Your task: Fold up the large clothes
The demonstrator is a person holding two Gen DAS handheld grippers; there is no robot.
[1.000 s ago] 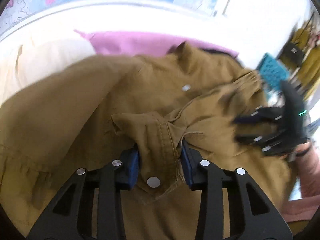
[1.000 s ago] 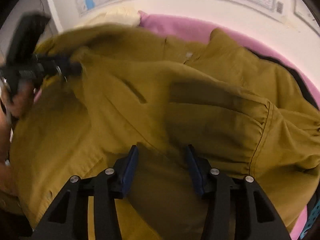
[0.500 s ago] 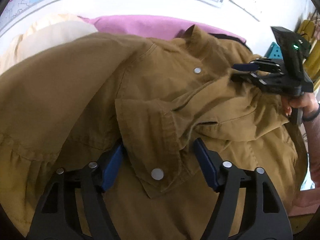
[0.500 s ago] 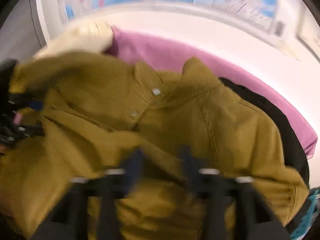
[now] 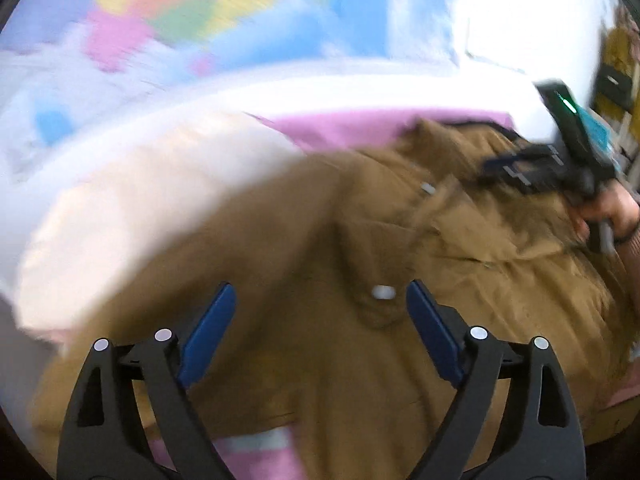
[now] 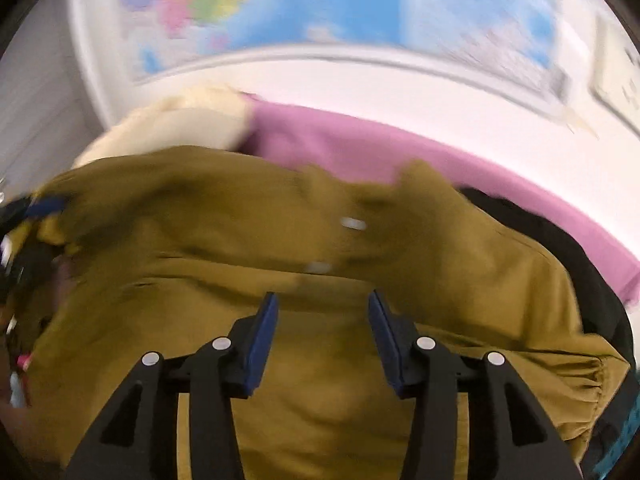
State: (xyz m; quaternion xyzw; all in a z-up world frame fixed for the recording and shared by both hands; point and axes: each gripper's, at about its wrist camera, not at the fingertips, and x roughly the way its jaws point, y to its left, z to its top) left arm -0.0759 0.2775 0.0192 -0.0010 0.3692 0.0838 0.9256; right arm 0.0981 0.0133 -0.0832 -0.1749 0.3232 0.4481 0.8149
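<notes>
A: Surface, room?
B: Pink sheet point(image 6: 360, 140) on the bed; cream pillow point(image 6: 180, 120); wall map point(image 5: 200, 20).
A: Jacket, grippers?
B: Olive jacket point(image 6: 240, 220) spread flat below both; left gripper point(image 5: 320, 304) jaws just widening, spread wide, empty; right gripper point(image 6: 322, 320) just reopening, half-open, empty.

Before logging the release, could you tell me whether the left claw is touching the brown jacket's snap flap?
Apart. In the left wrist view the left claw, whose jaws have just been opening, stands wide, and the snap flap of the brown jacket lies clear of both pads.
</notes>
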